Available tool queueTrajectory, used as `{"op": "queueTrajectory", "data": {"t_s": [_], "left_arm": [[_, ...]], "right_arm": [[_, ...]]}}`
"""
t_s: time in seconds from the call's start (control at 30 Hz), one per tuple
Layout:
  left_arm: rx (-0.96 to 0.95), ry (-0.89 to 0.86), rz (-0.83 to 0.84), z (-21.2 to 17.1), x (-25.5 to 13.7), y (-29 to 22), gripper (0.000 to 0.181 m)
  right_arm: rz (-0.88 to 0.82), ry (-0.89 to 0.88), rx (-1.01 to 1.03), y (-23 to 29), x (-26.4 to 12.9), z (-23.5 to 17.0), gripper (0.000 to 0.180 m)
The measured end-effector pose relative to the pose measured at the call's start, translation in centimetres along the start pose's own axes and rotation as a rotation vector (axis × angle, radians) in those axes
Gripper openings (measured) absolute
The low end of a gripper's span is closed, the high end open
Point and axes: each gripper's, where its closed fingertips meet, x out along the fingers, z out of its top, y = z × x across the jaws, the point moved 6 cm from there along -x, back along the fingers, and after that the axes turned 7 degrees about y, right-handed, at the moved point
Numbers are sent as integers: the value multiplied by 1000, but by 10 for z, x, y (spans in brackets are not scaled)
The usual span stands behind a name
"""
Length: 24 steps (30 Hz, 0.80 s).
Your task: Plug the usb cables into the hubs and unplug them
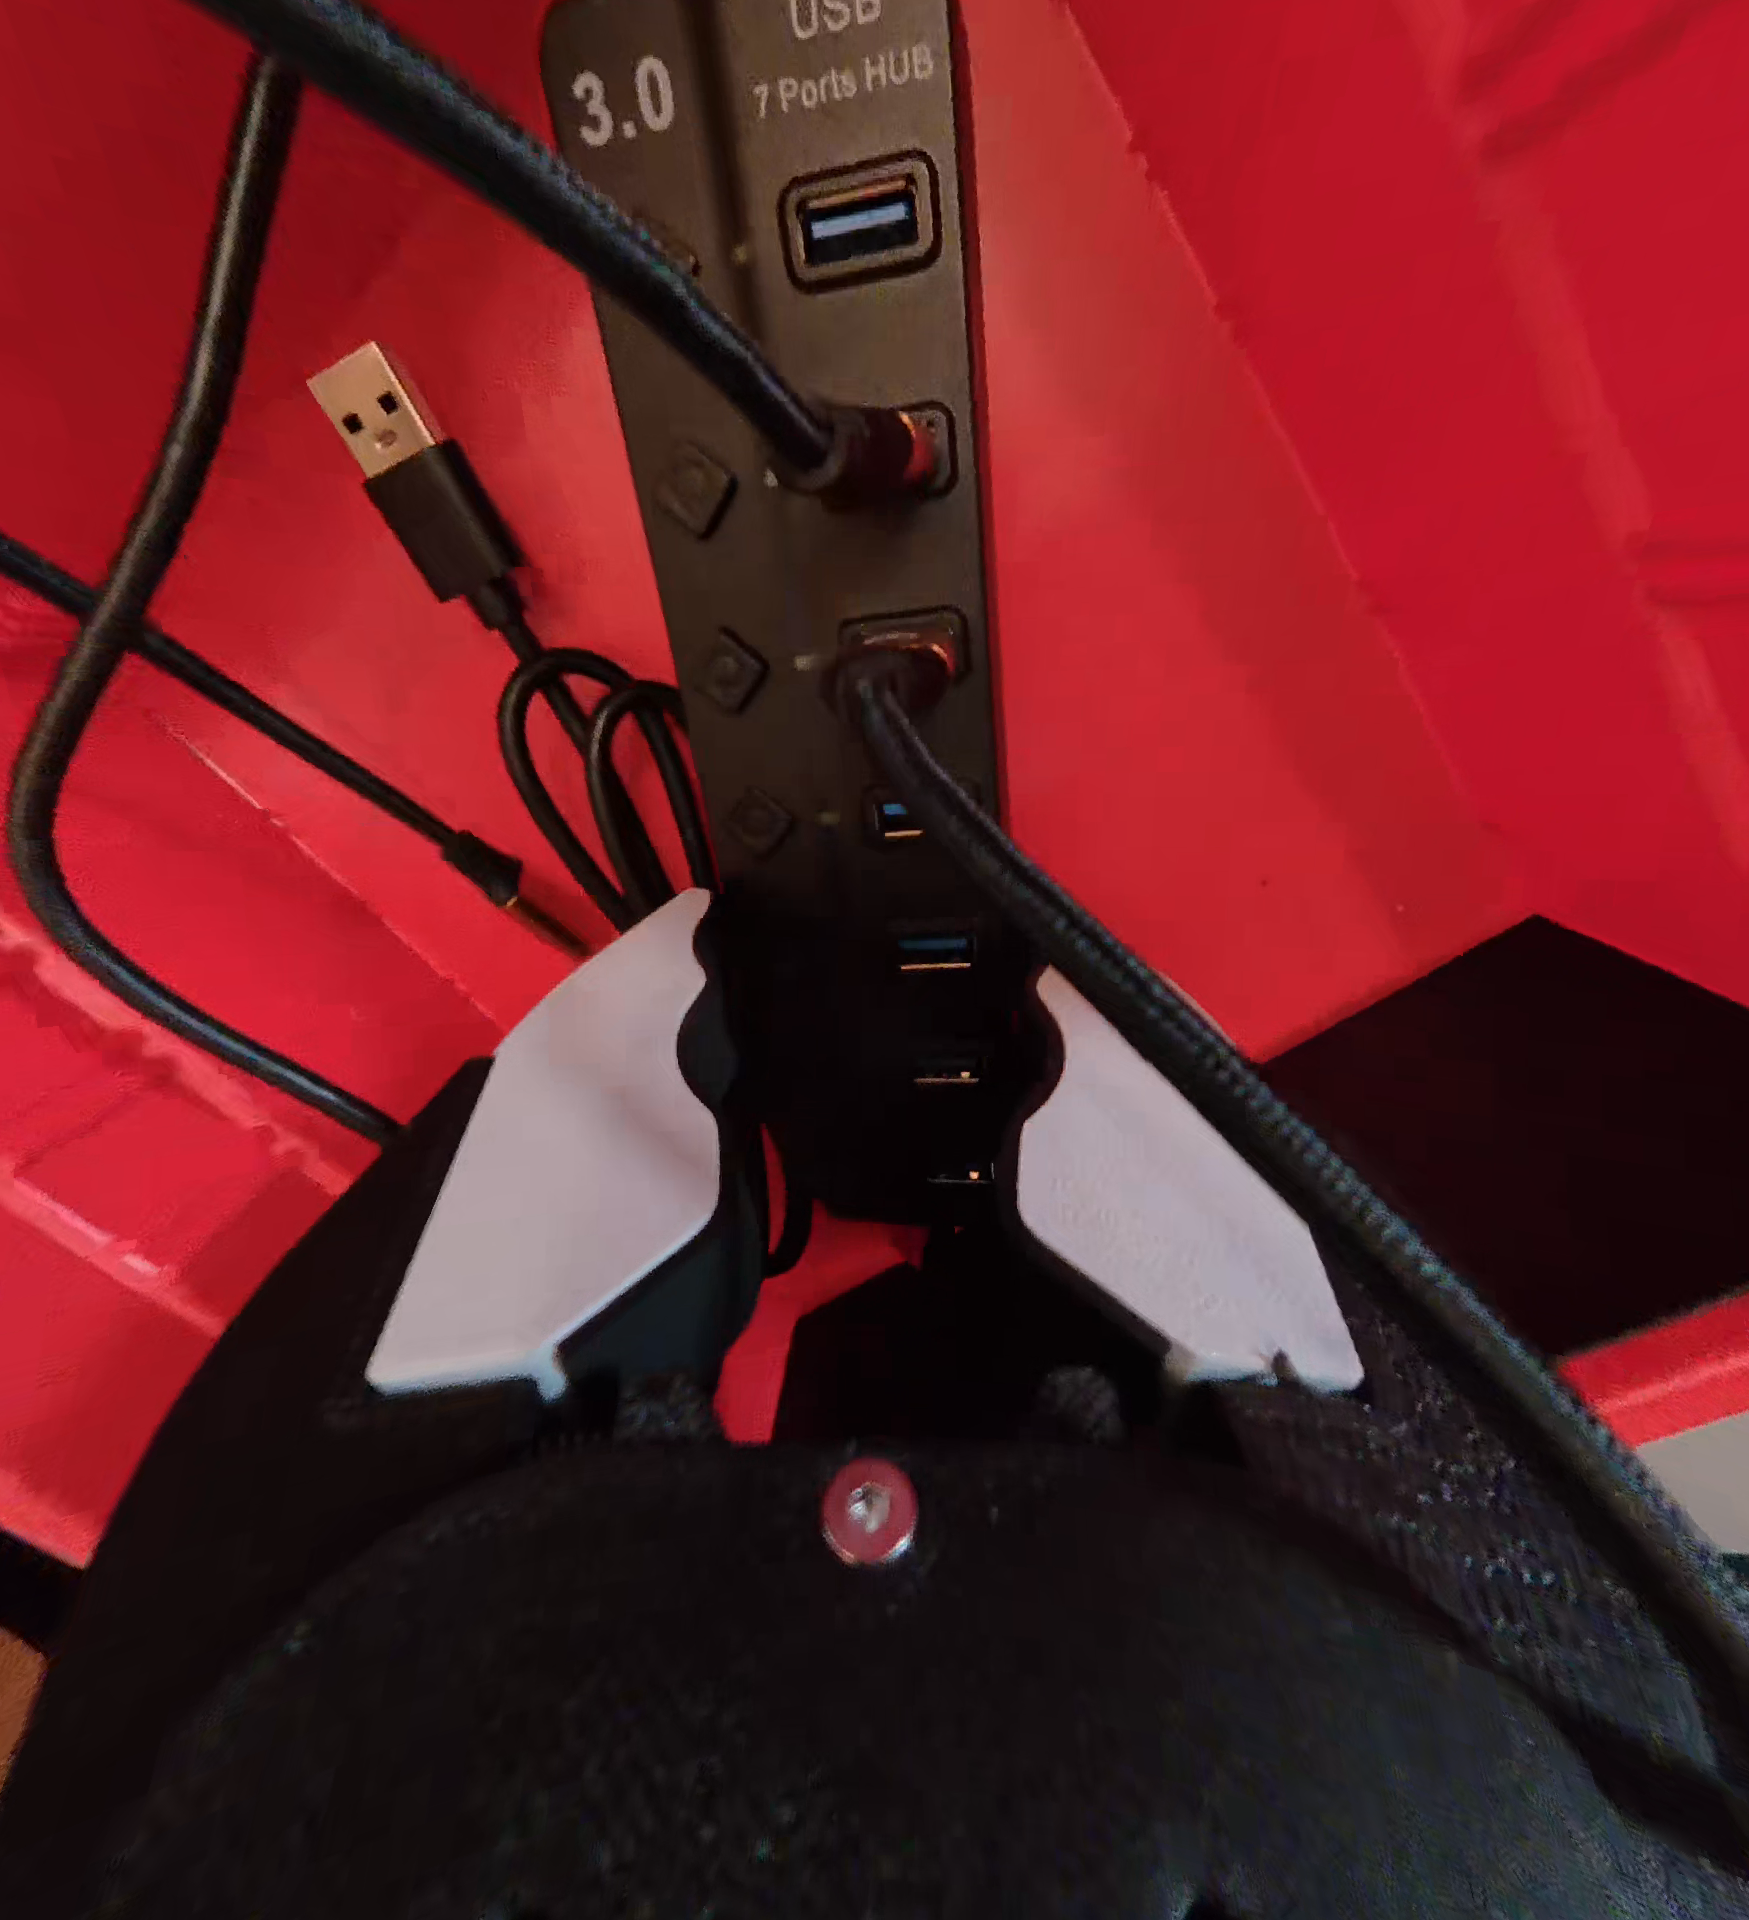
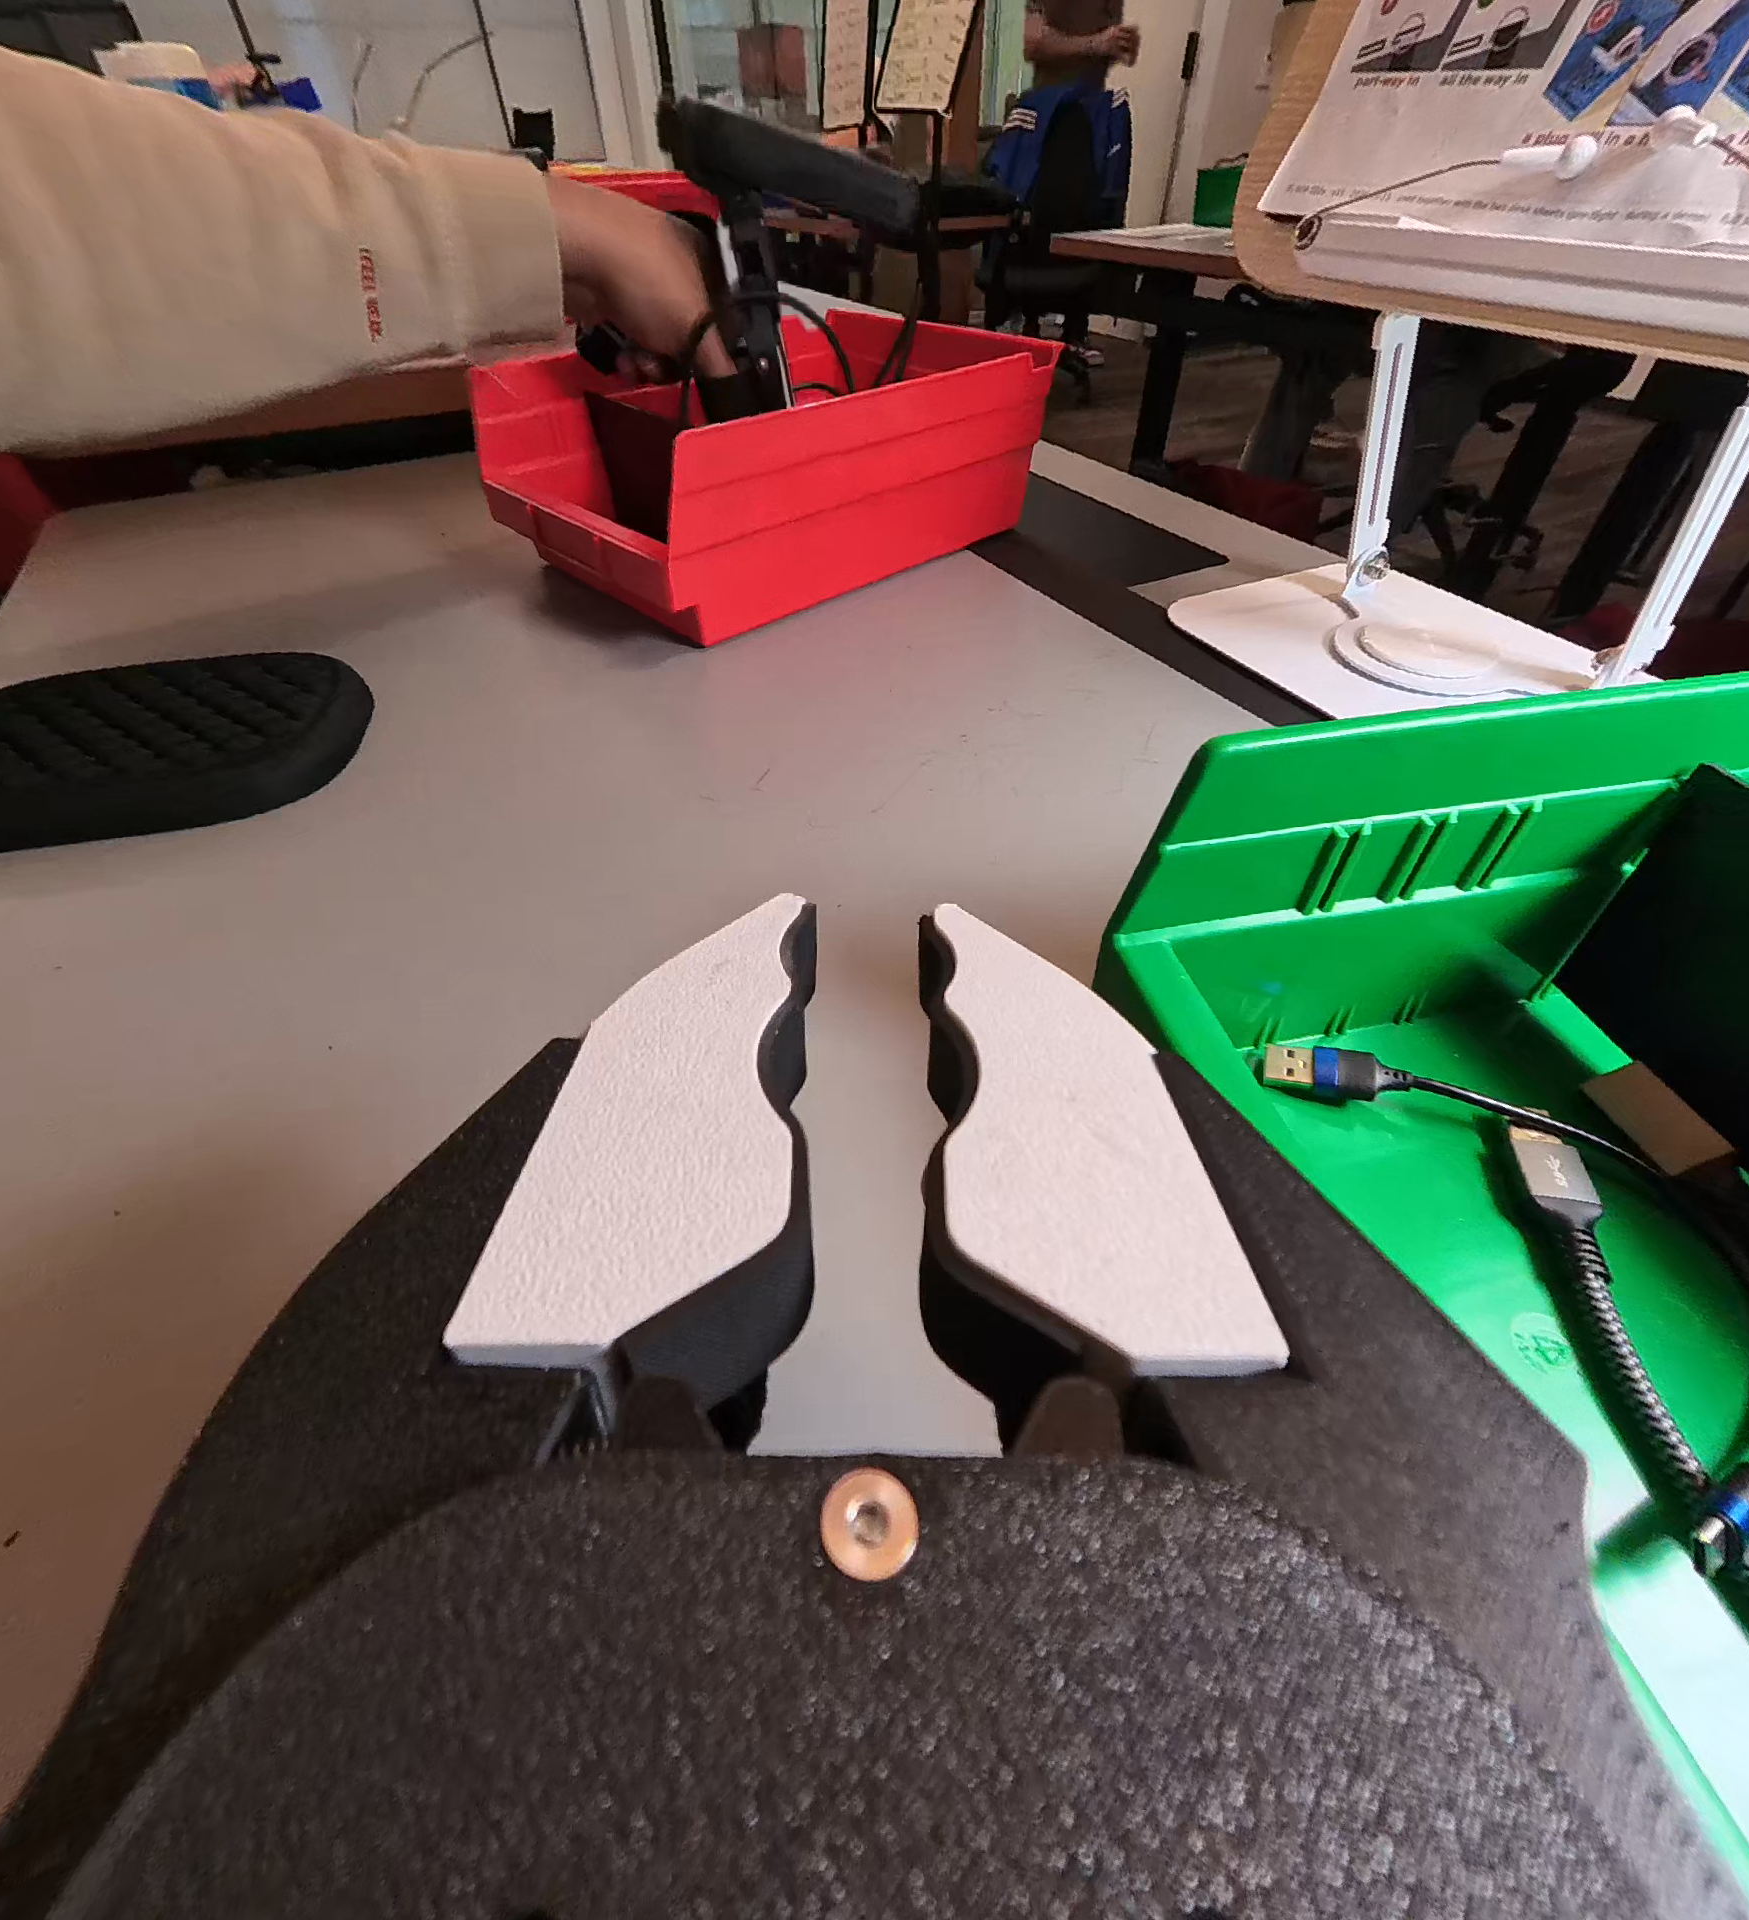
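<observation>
A black seven-port USB hub (image 1: 828, 582) lies in the red bin (image 1: 1369, 520). My left gripper (image 1: 870, 945) is shut on the hub's near end, one finger on each side. Two braided black cables are plugged into it, one (image 1: 880, 452) in a farther port and one (image 1: 901, 665) nearer. A loose USB plug (image 1: 382, 426) lies left of the hub. My right gripper (image 2: 865, 914) is slightly open and empty above the grey table (image 2: 537, 831). Beside it the green bin (image 2: 1369, 862) holds a blue-collared plug (image 2: 1317, 1070) and a grey braided cable plug (image 2: 1556, 1174).
The red bin (image 2: 797, 499) stands at the far middle of the table, with the left gripper (image 2: 745, 343) and a person's sleeved arm (image 2: 226, 239) reaching into it. A black pad (image 2: 122, 743) lies left. A white document stand (image 2: 1410, 644) is at the back right.
</observation>
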Motion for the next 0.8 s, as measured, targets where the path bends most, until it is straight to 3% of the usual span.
{"op": "queueTrajectory", "data": {"t_s": [0.03,0.27,0.57,0.8], "left_arm": [[6,-26,2,0,-6,1,50],[49,-291,85,-1,-80,8,51],[135,-698,179,-28,-204,-10,50],[223,-852,233,-52,-252,-37,50]], "right_arm": [[-1,-1,3,0,0,0,18],[2,-21,10,-1,-1,1,18],[14,-51,10,1,0,3,18],[22,-42,21,5,7,3,19]]}}
